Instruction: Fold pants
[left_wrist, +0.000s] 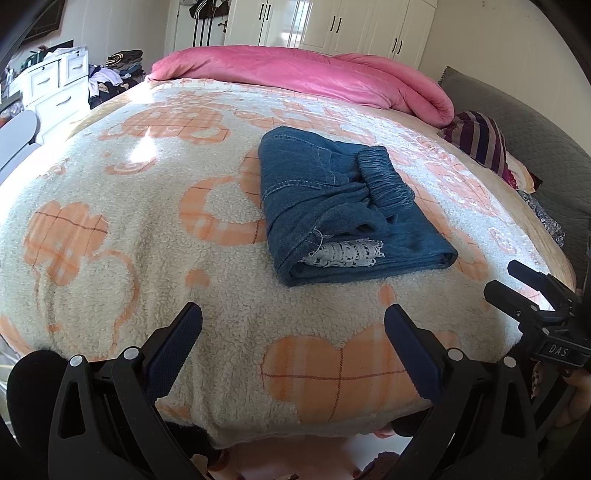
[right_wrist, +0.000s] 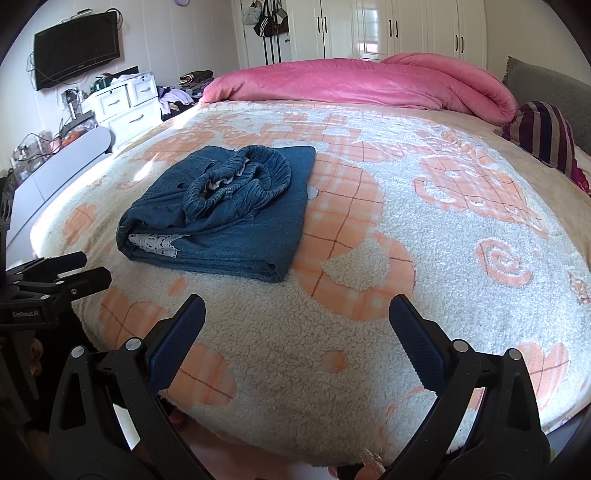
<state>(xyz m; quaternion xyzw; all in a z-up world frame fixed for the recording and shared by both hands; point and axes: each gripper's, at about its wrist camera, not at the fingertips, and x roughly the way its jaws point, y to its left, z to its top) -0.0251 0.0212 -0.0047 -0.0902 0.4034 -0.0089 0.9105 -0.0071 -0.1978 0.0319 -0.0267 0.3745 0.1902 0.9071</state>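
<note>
We are holding both the left gripper (left_wrist: 293, 334) and right gripper (right_wrist: 297, 326) spread wide and empty, the folded pants (left_wrist: 343, 206) lying at one o'clock on the blanket (left_wrist: 110, 177), their bunched waistband (right_wrist: 243, 177) possibly springing the stack apart.

Right tongs (left_wrist: 532, 291) cut by left view's edge, pants (left_wrist: 347, 206) inner folds hidden, dresser clutter (right_wrist: 40, 147) indistinct

Home bedroom: bed (right_wrist: 369, 229) w/ pink duvet (right_wrist: 351, 85), wardrobes (right_wrist: 406, 29), wall TV (right_wrist: 77, 48).
</note>
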